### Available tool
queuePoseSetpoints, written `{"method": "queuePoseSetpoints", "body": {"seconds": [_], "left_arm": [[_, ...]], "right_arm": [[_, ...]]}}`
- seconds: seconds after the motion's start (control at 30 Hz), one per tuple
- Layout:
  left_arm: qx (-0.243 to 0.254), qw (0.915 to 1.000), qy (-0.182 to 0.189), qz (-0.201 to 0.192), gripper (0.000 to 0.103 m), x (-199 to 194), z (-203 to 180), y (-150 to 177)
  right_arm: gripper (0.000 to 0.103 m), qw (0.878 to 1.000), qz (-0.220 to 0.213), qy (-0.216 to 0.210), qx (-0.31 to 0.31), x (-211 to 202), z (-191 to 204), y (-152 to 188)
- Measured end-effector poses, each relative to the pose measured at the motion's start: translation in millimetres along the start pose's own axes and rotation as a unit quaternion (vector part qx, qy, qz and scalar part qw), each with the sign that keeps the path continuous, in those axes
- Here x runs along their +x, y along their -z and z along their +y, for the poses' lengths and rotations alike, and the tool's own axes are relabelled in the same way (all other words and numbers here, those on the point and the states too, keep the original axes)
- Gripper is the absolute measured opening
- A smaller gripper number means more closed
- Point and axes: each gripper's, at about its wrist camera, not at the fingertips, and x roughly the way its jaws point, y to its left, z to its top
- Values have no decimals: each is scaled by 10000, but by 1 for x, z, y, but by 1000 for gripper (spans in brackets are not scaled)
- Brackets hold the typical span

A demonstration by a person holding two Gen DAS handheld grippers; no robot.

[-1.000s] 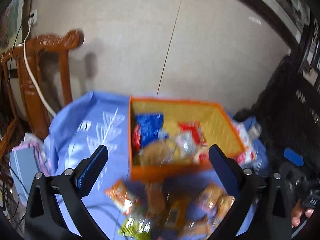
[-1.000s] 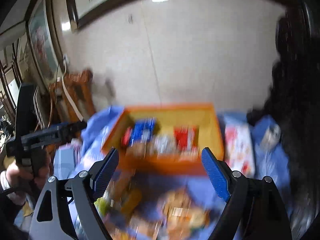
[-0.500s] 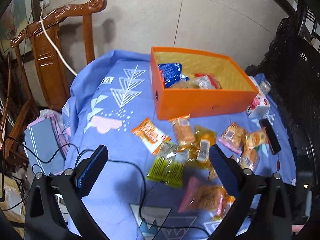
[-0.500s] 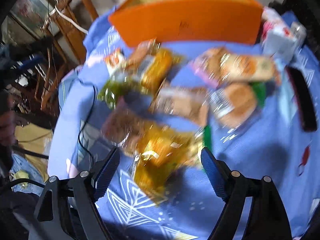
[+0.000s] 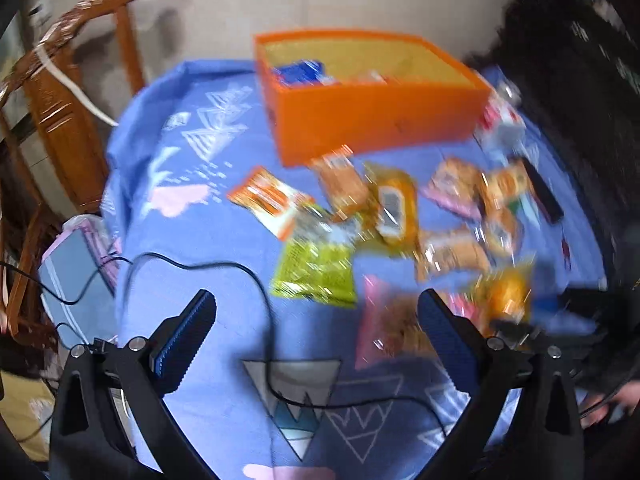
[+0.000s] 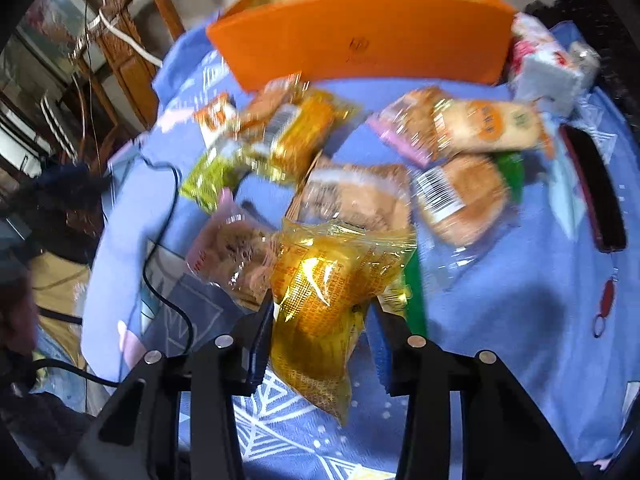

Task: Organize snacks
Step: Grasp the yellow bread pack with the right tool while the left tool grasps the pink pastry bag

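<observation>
Right gripper [image 6: 320, 320] just squeezed in, pads now pressed on both sides of a shiny yellow plastic snack bag [image 6: 324, 292], with the bag low on the blue patterned cloth [image 6: 500, 312]. Seen only from the right wrist: a round bun in clear wrap [image 6: 460, 196] with a barcode, just beyond the yellow bag. Left gripper [image 5: 316, 336] spread wide, nothing between its pads, above the cloth and a thin black cable [image 5: 224, 268]. Seen only from the left wrist: inside the orange cardboard box [image 5: 372, 120] at the far side of the cloth, a blue packet [image 5: 300, 72] in its left end. Green-yellow snack bag [image 5: 316, 272] flat near the middle, other snack bags blurred around it.
</observation>
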Motion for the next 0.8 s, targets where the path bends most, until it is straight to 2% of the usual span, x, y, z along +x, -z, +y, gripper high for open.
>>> {"method": "queuePoseSetpoints", "body": {"seconds": [0.17, 0.3, 0.43, 0.67, 0.77, 0.8], "left_arm": [[370, 9985, 47, 396, 99, 33, -36, 13], [254, 9956, 317, 842, 99, 60, -54, 17], [99, 9924, 489, 1121, 99, 81, -65, 17], [206, 9882, 392, 1465, 99, 115, -83, 19], [327, 9898, 325, 1346, 98, 118, -89, 21], [401, 9904, 305, 1285, 94, 117, -91, 22]], "right_arm": [[43, 9992, -196, 70, 343, -23, -22, 0], [43, 9985, -228, 97, 496, -30, -34, 5], [43, 9980, -263, 84, 570, -35, -43, 12], [43, 9977, -290, 53, 604, -36, -50, 15], [43, 9974, -312, 52, 643, -37, -54, 15], [43, 9973, -311, 47, 665, -37, -56, 15]]}}
